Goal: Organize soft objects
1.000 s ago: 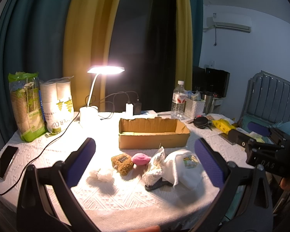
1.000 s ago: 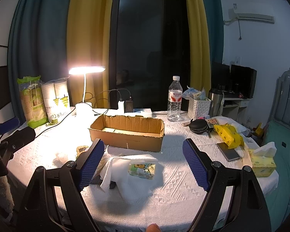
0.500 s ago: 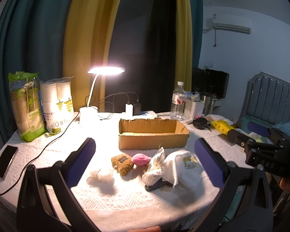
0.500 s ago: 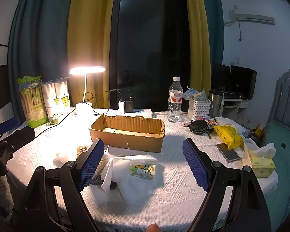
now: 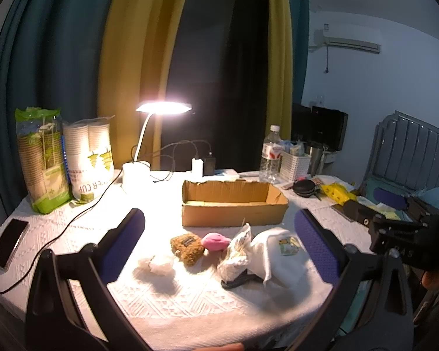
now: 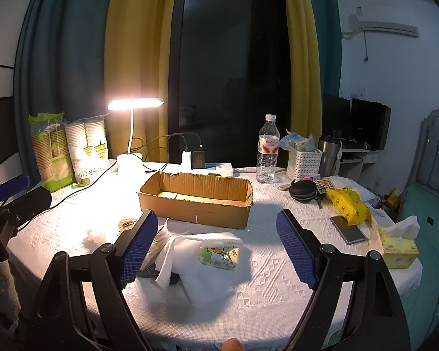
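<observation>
Partly hidden: dark item [image 5: 237,280] under white cloth [image 5: 273,251]; left gripper [image 5: 219,234], right gripper [image 6: 216,245] gape wide, empty.

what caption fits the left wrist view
Open left tool facing soft toys before an empty cardboard box.

The left gripper [image 5: 219,242] hovers above the near edge of the table [image 5: 190,301], jaws spread wide, blue pads facing each other, nothing between them. The right gripper [image 6: 216,242] hangs likewise over the table's near edge, jaws wide apart and empty. Each shows in the other's view: the right off the table's right side [image 5: 395,228], the left off its left side [image 6: 17,201].
</observation>
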`<state>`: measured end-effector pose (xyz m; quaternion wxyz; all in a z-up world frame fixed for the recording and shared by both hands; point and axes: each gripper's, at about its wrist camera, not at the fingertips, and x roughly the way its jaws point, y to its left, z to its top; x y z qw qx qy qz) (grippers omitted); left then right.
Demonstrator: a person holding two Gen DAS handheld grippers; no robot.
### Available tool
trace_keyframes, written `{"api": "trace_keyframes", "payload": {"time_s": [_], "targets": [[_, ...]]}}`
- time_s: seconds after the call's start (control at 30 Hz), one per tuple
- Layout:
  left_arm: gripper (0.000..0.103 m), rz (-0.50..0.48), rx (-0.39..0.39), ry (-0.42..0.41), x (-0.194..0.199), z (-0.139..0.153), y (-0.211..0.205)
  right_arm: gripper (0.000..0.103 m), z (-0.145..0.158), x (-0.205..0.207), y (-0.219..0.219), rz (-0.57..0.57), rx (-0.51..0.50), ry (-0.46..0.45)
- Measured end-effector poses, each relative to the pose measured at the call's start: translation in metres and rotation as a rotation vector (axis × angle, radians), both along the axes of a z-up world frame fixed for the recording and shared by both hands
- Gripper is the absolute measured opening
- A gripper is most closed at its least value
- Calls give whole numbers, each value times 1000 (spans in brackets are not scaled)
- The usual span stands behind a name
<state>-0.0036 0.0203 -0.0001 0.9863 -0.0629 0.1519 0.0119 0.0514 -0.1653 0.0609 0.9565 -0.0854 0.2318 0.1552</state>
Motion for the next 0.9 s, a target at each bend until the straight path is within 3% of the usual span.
{"api": "trace_keyframes", "payload": {"time_s": [0.23, 0.33, 0.9], "targets": [[103, 9, -4, 28, 10, -5, 7, 86, -7, -1, -2, -2, -1, 8], [103, 22, -9, 79, 25, -18, 13, 86, -16, 9, -4, -4, -4, 36], [102, 143, -15, 360, 113, -95, 55, 86, -97, 102, -10, -16, -21, 300]]}}
